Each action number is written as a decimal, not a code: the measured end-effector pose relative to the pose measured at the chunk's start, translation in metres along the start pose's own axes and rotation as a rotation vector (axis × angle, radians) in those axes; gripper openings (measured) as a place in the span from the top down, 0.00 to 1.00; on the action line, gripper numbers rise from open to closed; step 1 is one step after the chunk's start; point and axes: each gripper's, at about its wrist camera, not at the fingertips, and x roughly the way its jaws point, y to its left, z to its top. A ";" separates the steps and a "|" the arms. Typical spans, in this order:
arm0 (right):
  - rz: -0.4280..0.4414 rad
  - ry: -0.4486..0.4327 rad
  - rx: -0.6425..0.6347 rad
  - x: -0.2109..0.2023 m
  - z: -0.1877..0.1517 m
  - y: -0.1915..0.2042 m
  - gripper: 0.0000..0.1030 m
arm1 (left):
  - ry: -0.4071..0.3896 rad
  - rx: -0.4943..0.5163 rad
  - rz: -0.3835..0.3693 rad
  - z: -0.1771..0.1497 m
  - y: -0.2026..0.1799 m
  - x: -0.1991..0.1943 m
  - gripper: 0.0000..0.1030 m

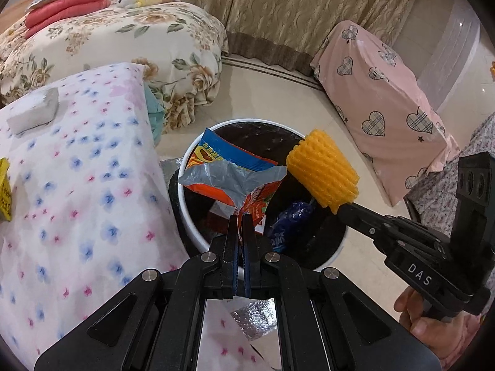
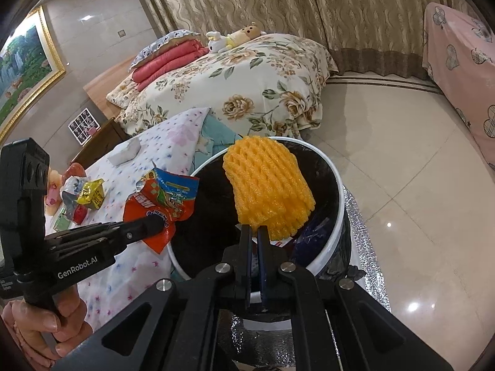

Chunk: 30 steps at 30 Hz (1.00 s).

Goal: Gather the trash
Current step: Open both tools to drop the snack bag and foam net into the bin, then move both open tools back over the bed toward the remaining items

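**A:** Left wrist view first, reading left to right. What do we hold?

**B:** Our left gripper (image 1: pixel 239 216) is clenched on the torn snack wrapper (image 1: pixel 232 179), pinched at its lower corner. The wrapper hangs over the near-left part of the trash bin (image 1: pixel 198 235), above the opening. Further right, our right gripper (image 1: pixel 342 208) grips the yellow foam net (image 1: pixel 321 170), also above the bin's opening.

**A:** Does the right wrist view confirm this?

**B:** Yes. There the left gripper (image 2: pixel 161 224) holds the wrapper (image 2: pixel 161 201) over the bin rim (image 2: pixel 335 185); the right gripper (image 2: pixel 255 232) has its jaws closed on the net's (image 2: pixel 267 185) lower edge, over the black-lined interior.

**A:** Step in hand?

**B:** We judge it to be the drop: both pieces are carried and positioned over the bin. The next move calls for opening each pair of jaws, with the wrapper first brought a little further inward so it clears the rim.

**A:** Surroundings and obstructions?

**B:** On the left, the cloth-covered table (image 2: pixel 148 160) stands just beside the bin and carries more litter: a yellow packet (image 2: pixel 91 193) and small items near it. A blue wrapper (image 1: pixel 287 219) already lies in the bin. Nothing blocks the opening; the risk is the light wrapper catching on the rim or the table's edge.
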 end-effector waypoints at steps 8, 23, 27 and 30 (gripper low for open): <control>-0.011 0.031 0.013 0.011 0.002 -0.008 0.97 | 0.029 0.012 0.006 0.004 -0.005 0.013 0.98; 0.004 0.000 0.081 -0.005 0.004 -0.012 0.58 | -0.021 -0.041 0.036 -0.012 0.013 -0.014 0.41; 0.024 -0.027 0.070 -0.012 -0.001 0.005 0.38 | -0.037 -0.096 0.068 -0.031 0.029 -0.031 0.36; 0.043 -0.021 0.059 -0.011 -0.006 0.021 0.31 | -0.064 -0.126 0.102 -0.045 0.044 -0.049 0.33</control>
